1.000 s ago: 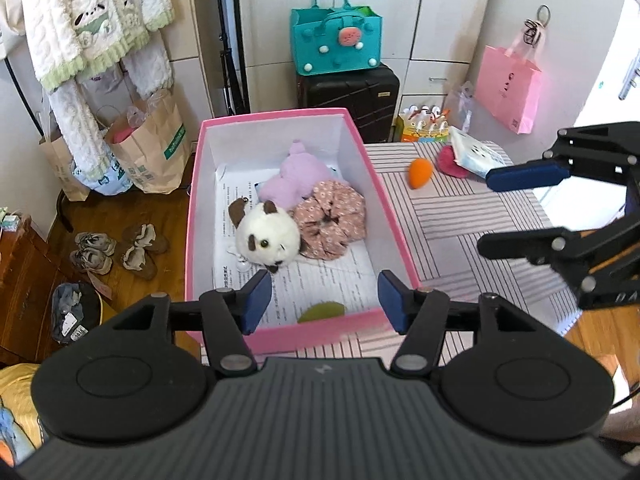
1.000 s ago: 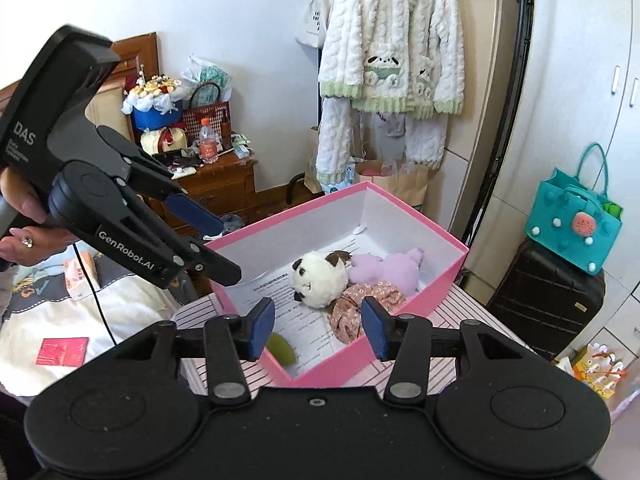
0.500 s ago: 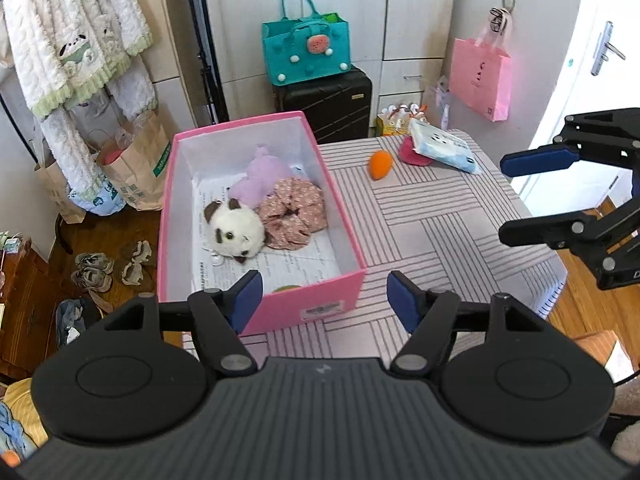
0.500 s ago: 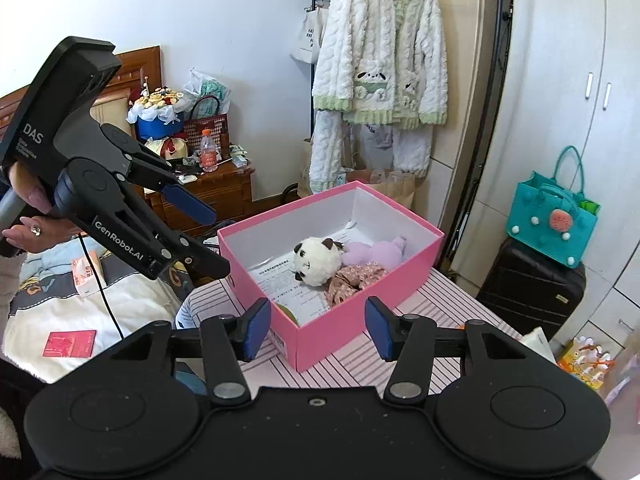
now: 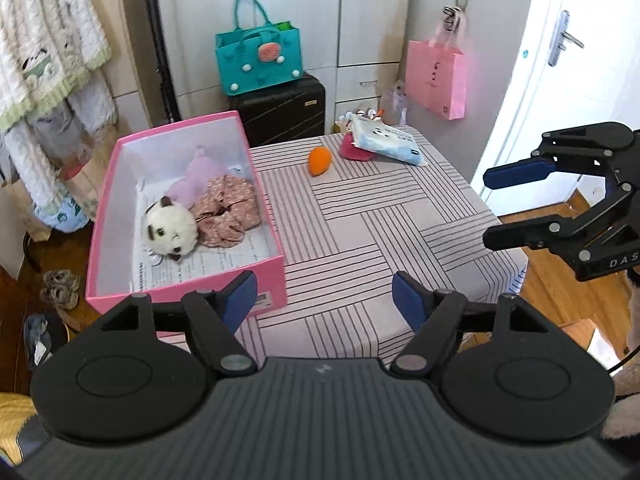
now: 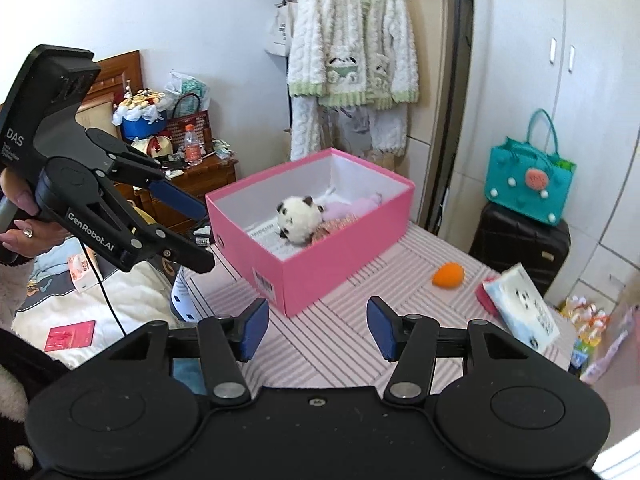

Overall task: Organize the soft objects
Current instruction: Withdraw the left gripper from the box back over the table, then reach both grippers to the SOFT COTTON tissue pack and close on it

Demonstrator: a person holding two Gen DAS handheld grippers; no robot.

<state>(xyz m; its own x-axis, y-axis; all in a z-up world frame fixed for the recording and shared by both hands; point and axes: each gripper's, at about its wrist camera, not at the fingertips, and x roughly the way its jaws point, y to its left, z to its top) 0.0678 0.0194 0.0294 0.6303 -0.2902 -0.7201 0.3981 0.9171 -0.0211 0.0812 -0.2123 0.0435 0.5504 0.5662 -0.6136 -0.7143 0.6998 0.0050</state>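
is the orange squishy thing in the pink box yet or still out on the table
Out. The orange soft toy lies on the striped tablecloth, apart from the pink box, which holds only the panda plush, scrunchie and purple plush.

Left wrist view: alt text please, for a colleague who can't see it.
A pink box on a striped table holds a panda plush, purple plush and floral scrunchie. Both the left gripper and right gripper are open, empty.
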